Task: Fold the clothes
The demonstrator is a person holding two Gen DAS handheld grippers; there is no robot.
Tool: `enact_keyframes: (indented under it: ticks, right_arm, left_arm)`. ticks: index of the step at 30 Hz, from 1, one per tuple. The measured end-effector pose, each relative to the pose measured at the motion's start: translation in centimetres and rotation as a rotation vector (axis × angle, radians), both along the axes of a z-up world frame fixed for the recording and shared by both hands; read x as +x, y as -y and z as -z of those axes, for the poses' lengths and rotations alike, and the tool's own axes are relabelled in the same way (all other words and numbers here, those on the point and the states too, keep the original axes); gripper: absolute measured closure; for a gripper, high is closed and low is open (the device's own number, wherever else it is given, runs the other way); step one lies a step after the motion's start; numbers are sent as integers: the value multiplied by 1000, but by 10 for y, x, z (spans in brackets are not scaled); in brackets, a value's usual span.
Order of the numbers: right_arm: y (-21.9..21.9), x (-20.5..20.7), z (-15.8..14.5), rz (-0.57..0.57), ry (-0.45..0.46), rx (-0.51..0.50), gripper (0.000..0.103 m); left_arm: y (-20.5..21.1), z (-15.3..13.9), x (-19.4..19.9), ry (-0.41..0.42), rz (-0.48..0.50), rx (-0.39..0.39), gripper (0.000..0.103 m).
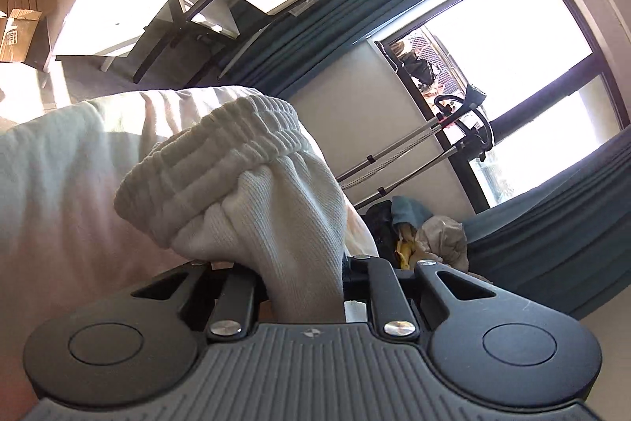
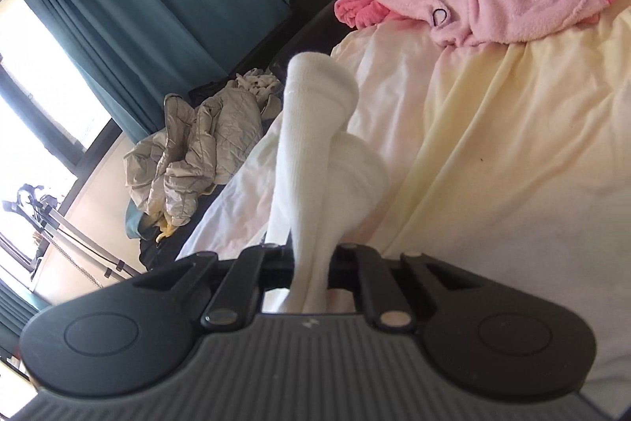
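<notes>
We hold a white sock (image 1: pixel 252 184) between us, the left gripper (image 1: pixel 303 287) with its jaws closed on the knit just below the ribbed cuff, the right gripper (image 2: pixel 311 275) with its jaws closed on the other end, where the sock (image 2: pixel 315 145) rises above the bed (image 2: pixel 493 145). We judge it light, soft and limp, so it will sag and bunch wherever we do not support it, and it should not slip much, since the knit is coarse. The cuff and the toe look like the best places to grip for a clean fold. It is thick, ribbed cotton, plain white, the elastic cuff gathered into ridges, the body creased where it doubles over.
</notes>
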State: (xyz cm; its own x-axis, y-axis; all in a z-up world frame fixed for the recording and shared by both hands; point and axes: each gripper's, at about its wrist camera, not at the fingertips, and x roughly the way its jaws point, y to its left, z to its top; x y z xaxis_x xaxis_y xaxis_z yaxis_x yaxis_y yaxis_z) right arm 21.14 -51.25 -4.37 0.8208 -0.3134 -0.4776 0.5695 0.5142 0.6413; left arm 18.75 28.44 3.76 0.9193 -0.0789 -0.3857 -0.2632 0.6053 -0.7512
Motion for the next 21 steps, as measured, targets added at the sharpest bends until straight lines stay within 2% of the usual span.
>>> enact_keyframes:
  ticks: [2, 5, 10, 12, 15, 18, 21]
  right_arm:
    - [3, -18, -6, -4, 6, 31, 95]
    - [6, -49, -4, -16, -6, 83, 95]
    - [1, -104, 9, -6, -8, 159, 95]
    - [-2, -121, 17, -6, -35, 183, 95]
    - [-1, -125, 24, -26, -52, 202, 95]
    - [-3, -123, 26, -66, -71, 153, 94]
    - [-1, -123, 35, -85, -80, 163, 94]
  left_arm:
    - [-3, -9, -14, -8, 8, 13, 84]
    - [-15, -10, -48, -57, 7, -36, 84]
    - [-24, 9, -91, -104, 23, 10, 84]
    - [-27, 18, -108, -122, 30, 31, 84]
    - [-28, 35, -122, -129, 20, 61, 83]
    - [-22, 49, -126, -118, -9, 86, 82]
    - [-10, 46, -126, -126, -14, 166, 79]
